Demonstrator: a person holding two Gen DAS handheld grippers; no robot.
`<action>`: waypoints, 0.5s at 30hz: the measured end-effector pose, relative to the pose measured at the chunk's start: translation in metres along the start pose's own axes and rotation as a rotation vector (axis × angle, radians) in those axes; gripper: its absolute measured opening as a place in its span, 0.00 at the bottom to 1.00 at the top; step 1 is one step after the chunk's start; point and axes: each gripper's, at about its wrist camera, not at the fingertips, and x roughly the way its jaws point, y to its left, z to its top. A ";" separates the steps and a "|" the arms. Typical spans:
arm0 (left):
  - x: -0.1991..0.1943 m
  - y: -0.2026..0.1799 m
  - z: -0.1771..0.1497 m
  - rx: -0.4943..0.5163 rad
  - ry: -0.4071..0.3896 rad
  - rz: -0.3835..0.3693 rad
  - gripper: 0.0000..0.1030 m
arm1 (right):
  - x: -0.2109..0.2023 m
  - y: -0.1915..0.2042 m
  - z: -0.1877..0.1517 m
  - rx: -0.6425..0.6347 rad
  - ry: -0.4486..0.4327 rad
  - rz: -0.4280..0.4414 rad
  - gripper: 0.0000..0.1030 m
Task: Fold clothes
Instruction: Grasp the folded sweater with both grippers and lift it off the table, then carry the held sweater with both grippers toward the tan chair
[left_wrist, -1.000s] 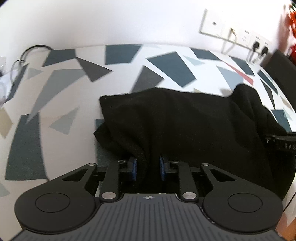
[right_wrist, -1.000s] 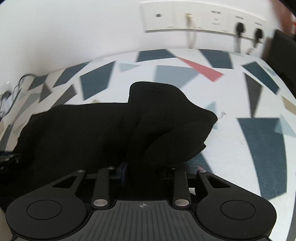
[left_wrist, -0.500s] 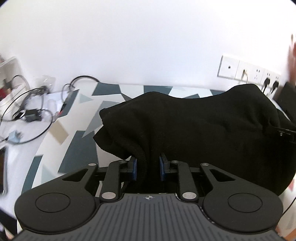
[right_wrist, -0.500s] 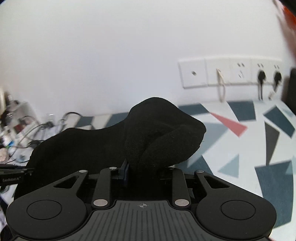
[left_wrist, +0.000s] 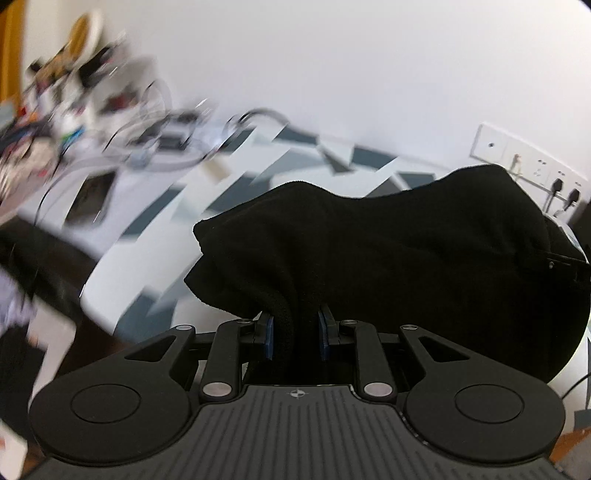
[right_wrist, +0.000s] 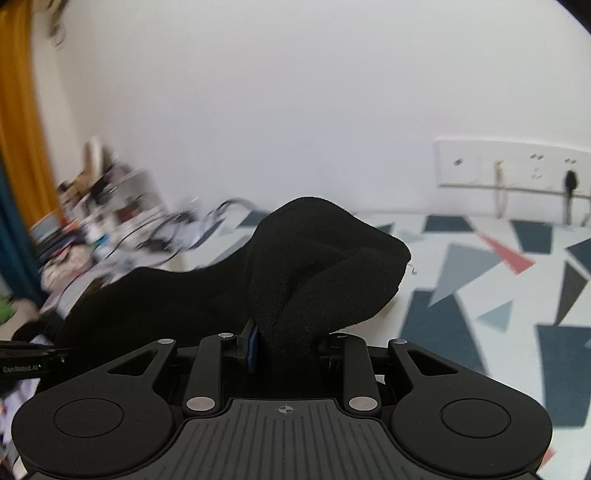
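A black knit garment (left_wrist: 388, 258) hangs lifted above the patterned table, stretched between both grippers. My left gripper (left_wrist: 294, 338) is shut on one bunched edge of it, the cloth pinched between the blue pads. My right gripper (right_wrist: 286, 345) is shut on the other edge, where the garment (right_wrist: 314, 266) bulges up over the fingers and hides the right pad. In the left wrist view the other gripper's tip (left_wrist: 565, 264) pokes out past the cloth at the right edge. In the right wrist view the left gripper's body (right_wrist: 26, 360) shows at the far left.
The table (right_wrist: 480, 280) has a white top with grey, blue and red shards. A wall socket strip (right_wrist: 517, 166) with plugs sits behind it. Cables and clutter (left_wrist: 110, 125) crowd the table's far left end, beside a yellow curtain (right_wrist: 22, 110).
Both grippers have risen and tilted up with the garment, which left the table and now hangs between them. The views swung left toward the cluttered end.
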 end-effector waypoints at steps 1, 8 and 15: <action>-0.005 0.008 -0.006 -0.033 0.010 0.006 0.22 | -0.002 0.007 -0.003 -0.010 0.009 0.017 0.22; -0.038 0.056 -0.028 -0.145 -0.024 0.079 0.22 | -0.010 0.056 -0.025 -0.079 0.068 0.129 0.22; -0.069 0.134 -0.041 -0.208 -0.082 0.139 0.22 | 0.010 0.139 -0.026 -0.119 0.070 0.213 0.22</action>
